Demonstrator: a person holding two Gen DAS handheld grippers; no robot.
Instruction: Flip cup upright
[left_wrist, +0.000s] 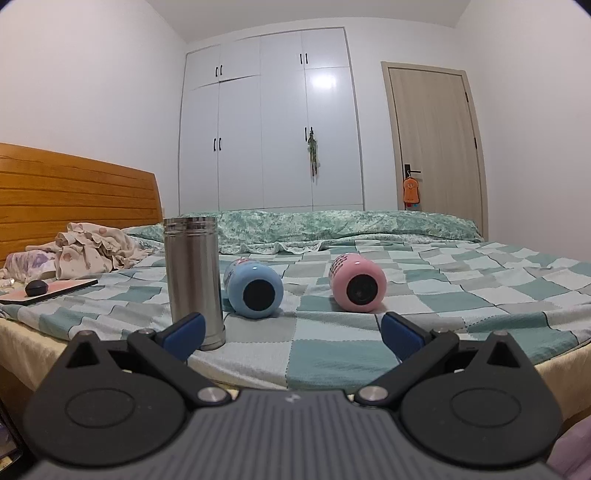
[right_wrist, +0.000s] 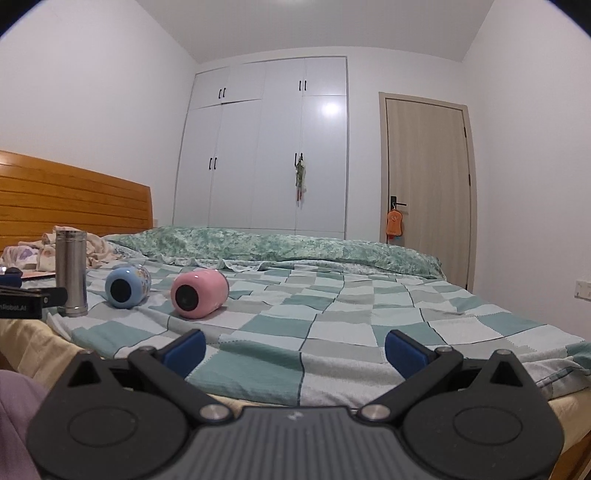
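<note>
Nearest your lens in both views are your own two grippers. Your left gripper (left_wrist: 291, 332) hangs at the near edge of the bed (left_wrist: 332, 339) with its blue pads spread wide and nothing between them. Your right gripper (right_wrist: 295, 349) is likewise released and empty, farther along the same edge.

Count what lies ahead: three cups in all. One steel cup (left_wrist: 194, 277) stands upright, just past your left gripper's left pad. Two lie on their sides on the checked blanket with their round dark ends turned toward you: a blue cup (left_wrist: 255, 291), just beside the steel one, and a pink cup (left_wrist: 357, 284), apart from the blue one on its far side. From the right wrist, the pink cup (right_wrist: 199, 293) is the closer of the two fallen ones, with the blue cup (right_wrist: 127, 288) beyond it.

By my judgement you are at the approach step: no toppled cup is grasped yet, and two are left to stand up. The next move calls for carrying an open gripper forward over one body, closing across its round sides, then tipping it onto its base. The soft blanket may let a cup roll or settle crooked, so seat it squarely before you let go.
</note>
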